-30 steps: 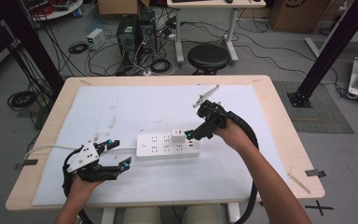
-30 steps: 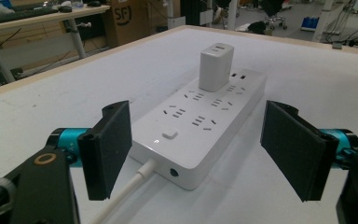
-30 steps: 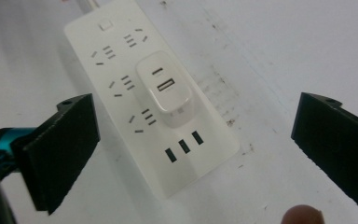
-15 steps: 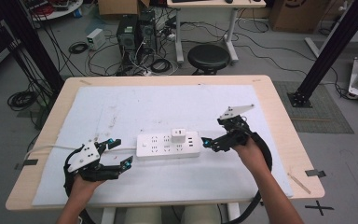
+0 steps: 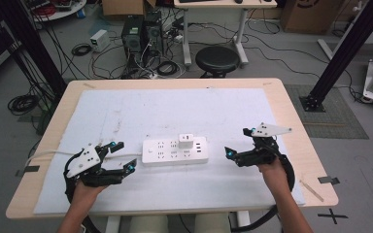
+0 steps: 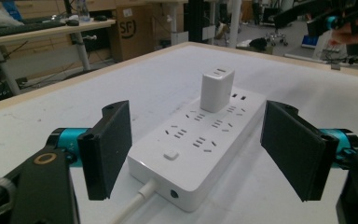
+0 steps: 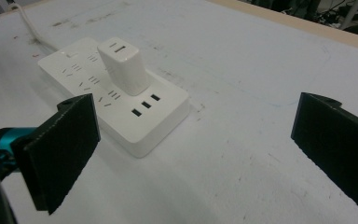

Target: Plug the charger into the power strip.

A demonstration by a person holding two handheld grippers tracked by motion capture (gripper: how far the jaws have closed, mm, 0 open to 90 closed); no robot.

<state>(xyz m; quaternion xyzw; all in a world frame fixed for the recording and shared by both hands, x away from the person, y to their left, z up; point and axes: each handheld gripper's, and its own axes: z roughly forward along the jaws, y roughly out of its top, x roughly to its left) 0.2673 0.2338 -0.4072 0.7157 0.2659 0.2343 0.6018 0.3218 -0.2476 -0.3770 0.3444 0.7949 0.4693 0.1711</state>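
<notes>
White power strip [image 5: 175,151] lies flat on the white mat [image 5: 175,111], roughly mid-table, nearer the front edge, long axis parallel to that edge. White charger block [image 5: 186,141] plugged upright into its top, toward the right end. Strip's cable [image 6: 133,205] exits the left end. Left gripper [image 5: 125,156] sits just off that left end, jaws wide apart, nothing between them, not touching the strip. Right gripper [image 5: 237,145] sits off the right end, a bit further out, jaws wide apart, empty. Wooden table [image 5: 291,116] edge shows around the mat.
</notes>
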